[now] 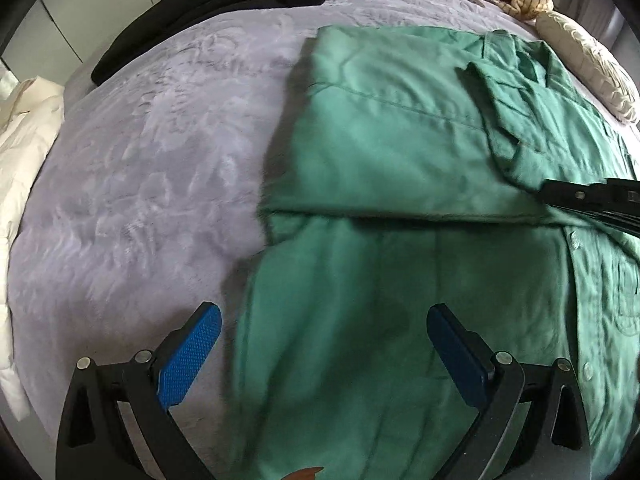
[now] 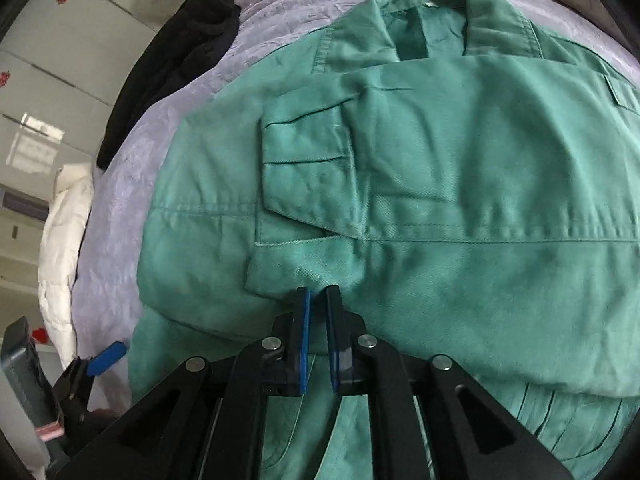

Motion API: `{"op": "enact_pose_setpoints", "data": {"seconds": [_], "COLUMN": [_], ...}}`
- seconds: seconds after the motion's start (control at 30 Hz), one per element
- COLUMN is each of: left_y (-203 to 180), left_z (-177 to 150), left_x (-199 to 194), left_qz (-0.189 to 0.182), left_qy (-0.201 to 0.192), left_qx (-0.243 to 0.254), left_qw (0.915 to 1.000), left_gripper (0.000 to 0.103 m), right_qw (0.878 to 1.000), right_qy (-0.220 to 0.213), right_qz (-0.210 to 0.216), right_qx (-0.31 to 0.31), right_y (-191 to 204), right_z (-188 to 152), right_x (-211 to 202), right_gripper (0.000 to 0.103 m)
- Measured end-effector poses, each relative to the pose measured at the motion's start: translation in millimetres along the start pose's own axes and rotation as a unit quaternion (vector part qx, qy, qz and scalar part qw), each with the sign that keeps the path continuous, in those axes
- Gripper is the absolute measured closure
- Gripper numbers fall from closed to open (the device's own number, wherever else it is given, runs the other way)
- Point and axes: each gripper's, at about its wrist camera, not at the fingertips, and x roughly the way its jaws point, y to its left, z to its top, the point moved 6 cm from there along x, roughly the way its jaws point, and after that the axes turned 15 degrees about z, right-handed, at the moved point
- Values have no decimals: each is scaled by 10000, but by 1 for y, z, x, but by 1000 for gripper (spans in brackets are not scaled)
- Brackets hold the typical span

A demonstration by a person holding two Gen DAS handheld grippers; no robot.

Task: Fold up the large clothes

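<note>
A large green jacket (image 1: 400, 152) lies on the lilac bedspread (image 1: 152, 168), its sides and sleeves folded in over the body. My left gripper (image 1: 324, 320) is open and empty above the jacket's lower left edge. My right gripper (image 2: 317, 294) has its jaws nearly closed with a narrow gap, its tips at the edge of the folded-in sleeve cuff (image 2: 308, 184); I cannot tell whether it pinches cloth. The right gripper also shows in the left wrist view (image 1: 552, 194) at the right. The jacket's collar (image 2: 440, 12) lies at the far end.
A black garment (image 1: 208, 20) lies at the bed's far left edge, also in the right wrist view (image 2: 172, 64). A white padded coat (image 1: 20, 184) hangs at the left. Cream cloth and a pillow (image 1: 584, 68) lie far right. The left gripper (image 2: 96, 364) shows at lower left.
</note>
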Motion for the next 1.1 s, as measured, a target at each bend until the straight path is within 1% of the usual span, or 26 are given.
{"op": "enact_pose_setpoints", "data": {"seconds": [0.03,0.1,0.2,0.23,0.27,0.3,0.33,0.4,0.47,0.5,0.67,0.73,0.87,0.9,1.1], "left_y": [4,11,21,24,26,29,31,36,36,36,35,38,41,43,47], "left_z": [-3,-8,-17,-20,-22,-26,-31,-42,-55,-62,-90,-102,-125,-131,-157], "left_x": [2,5,3,2,0,-1,-3,-9,-17,-21,-35,-39,-50,-52,-73], "left_qz": [-1,18,20,7,-6,-36,-64,-110,-122,-143,-201,-211,-211,-224,-230], "left_qy": [26,91,112,113,125,148,164,186,196,209,316,357,458,474,613], "left_qx": [16,59,137,168,202,241,270,367,456,514,759,855,1019,1047,1171], "left_qw": [10000,9999,9998,9998,9997,9996,9995,9991,9987,9984,9964,9955,9935,9931,9910], "left_gripper": [0,0,0,0,0,0,0,0,0,0,0,0,0,0,0], "right_qw": [9999,9997,9997,9997,9996,9993,9990,9984,9971,9965,9910,9888,9876,9874,9891], "right_qy": [74,197,210,192,178,173,157,106,106,112,74,47,19,34,208], "right_qz": [81,103,112,124,153,159,134,117,105,66,-103,-182,-267,-277,-205], "right_qx": [-24,-51,-24,64,181,302,386,548,746,828,1332,1480,1546,1558,1441], "right_y": [3,8,16,16,15,14,13,11,10,8,-2,-3,2,4,23], "right_z": [-4,-12,-28,-34,-42,-51,-58,-73,-91,-97,-133,-147,-163,-166,-181], "right_x": [-1,-5,-18,-23,-30,-37,-43,-56,-69,-73,-90,-95,-102,-102,-103], "right_gripper": [92,92,92,88,82,65,45,35,30,22,18,9,8,1,0]}}
